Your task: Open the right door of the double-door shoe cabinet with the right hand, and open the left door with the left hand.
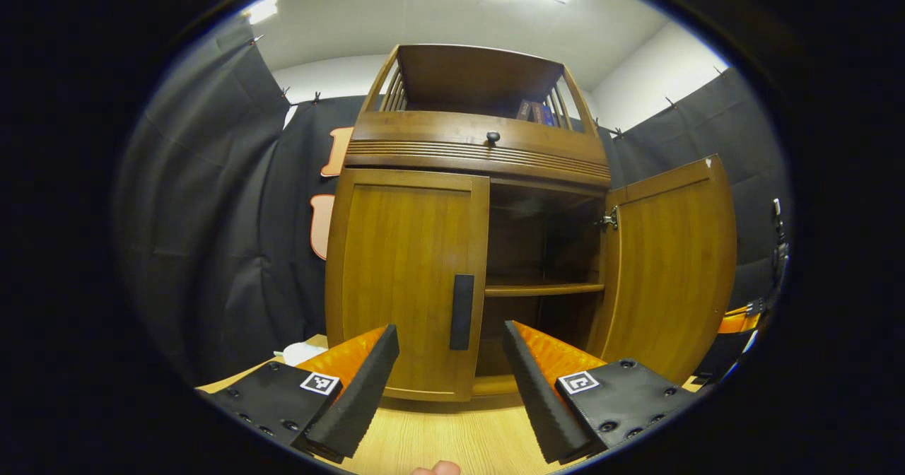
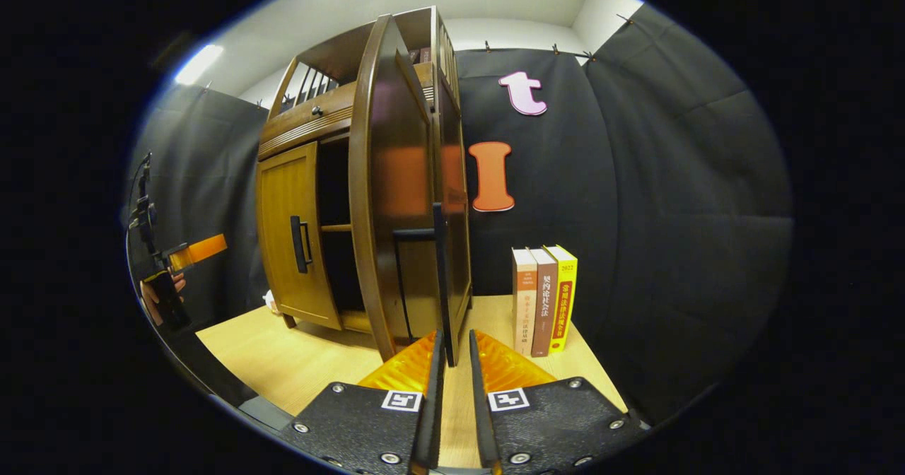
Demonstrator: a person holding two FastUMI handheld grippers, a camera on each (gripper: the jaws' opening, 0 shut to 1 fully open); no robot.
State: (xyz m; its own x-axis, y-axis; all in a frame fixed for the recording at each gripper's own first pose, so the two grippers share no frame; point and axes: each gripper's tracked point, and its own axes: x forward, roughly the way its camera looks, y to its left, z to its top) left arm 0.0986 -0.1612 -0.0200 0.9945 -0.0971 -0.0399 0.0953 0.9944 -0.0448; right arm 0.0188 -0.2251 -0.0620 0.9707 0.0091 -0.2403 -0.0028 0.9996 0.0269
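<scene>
The shoe cabinet stands on the counter against the black booth wall. Its right door is swung open on its hinge, exposing a dark interior with one shelf. Its left door is closed flush, and its vertical dark handle sits near the inner edge.

In the left gripper view, the left hand-held gripper faces the cabinet front with its fingers spread wide, holding nothing. It is close to the left door's handle but apart from it. A fingertip shows at the bottom edge of this view.

In the right gripper view, the right hand-held gripper has its fingers drawn narrow around the right door's handle, which runs down between them. Whether both fingers press on it cannot be told. The open door appears edge-on here.

Three upright books stand on the counter just beside the cabinet, to the right in this view. More books lie in the top open compartment. A round knob sits on the drawer front above the doors.
</scene>
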